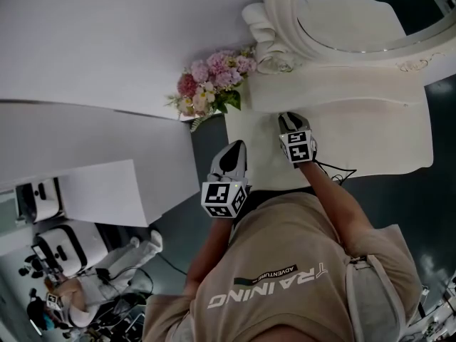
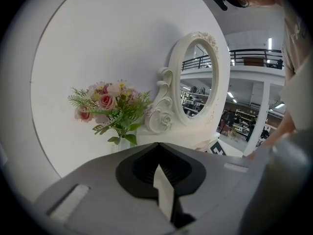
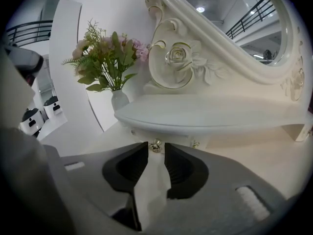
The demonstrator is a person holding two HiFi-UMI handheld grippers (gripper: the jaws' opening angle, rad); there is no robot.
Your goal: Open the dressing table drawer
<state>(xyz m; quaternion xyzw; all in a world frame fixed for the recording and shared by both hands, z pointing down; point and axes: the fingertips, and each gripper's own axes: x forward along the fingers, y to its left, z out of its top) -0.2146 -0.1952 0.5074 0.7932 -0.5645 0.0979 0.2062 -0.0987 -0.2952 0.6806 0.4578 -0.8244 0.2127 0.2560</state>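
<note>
Since the drawer's small brass knob (image 3: pixel 155 145), under the dressing table's upper shelf (image 3: pixel 210 114), sits at twelve o'clock right at the tips of my right gripper (image 3: pixel 156 151), fingers apart and not pressing it, I judge a shallow close could catch only its rim and slip on the pull. My left gripper (image 2: pixel 157 147), fingers together and empty, hangs at eight o'clock.

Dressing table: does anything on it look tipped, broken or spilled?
Nothing stands out. The flower vase stands upright, the mirror frame looks whole, and the tabletop shows no spill.
</note>
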